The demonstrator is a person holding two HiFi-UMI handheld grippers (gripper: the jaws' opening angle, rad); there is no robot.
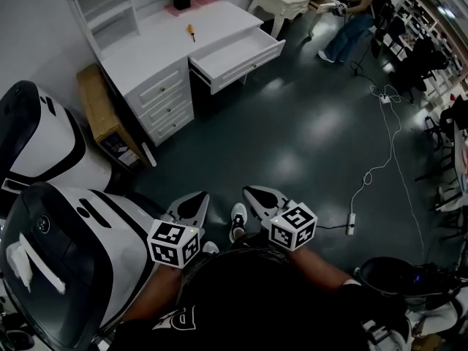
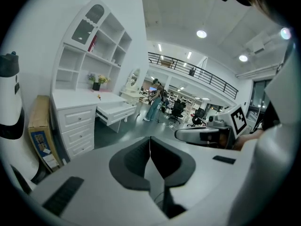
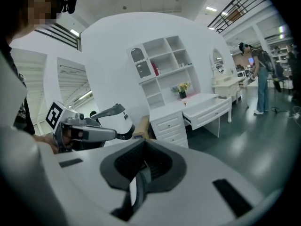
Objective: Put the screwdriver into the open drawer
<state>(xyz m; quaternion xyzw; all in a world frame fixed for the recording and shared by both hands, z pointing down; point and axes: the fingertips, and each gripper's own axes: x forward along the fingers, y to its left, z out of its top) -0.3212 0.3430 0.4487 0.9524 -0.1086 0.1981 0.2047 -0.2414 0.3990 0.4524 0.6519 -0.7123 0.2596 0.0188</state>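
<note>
A small screwdriver [image 1: 191, 31] with an orange handle lies on top of the white desk [image 1: 157, 46], far ahead. Just right of it the desk's top drawer [image 1: 238, 53] is pulled out and open. Both grippers hang low over the dark floor, far from the desk, side by side and pointing toward it. My left gripper [image 1: 191, 205] is shut with nothing in it, its pads [image 2: 141, 161] pressed together. My right gripper [image 1: 263, 199] is likewise shut and empty. The left gripper view shows the screwdriver [image 2: 99, 97] and drawer [image 2: 115, 111] at left; the right gripper view shows the drawer [image 3: 209, 111] at right.
A flat cardboard box [image 1: 102, 119] leans beside the desk's left end. Large white rounded machines [image 1: 44, 145] stand at my left. A white cable with a power strip [image 1: 351, 224] runs over the floor at right. A person [image 1: 358, 13] stands far back by another table.
</note>
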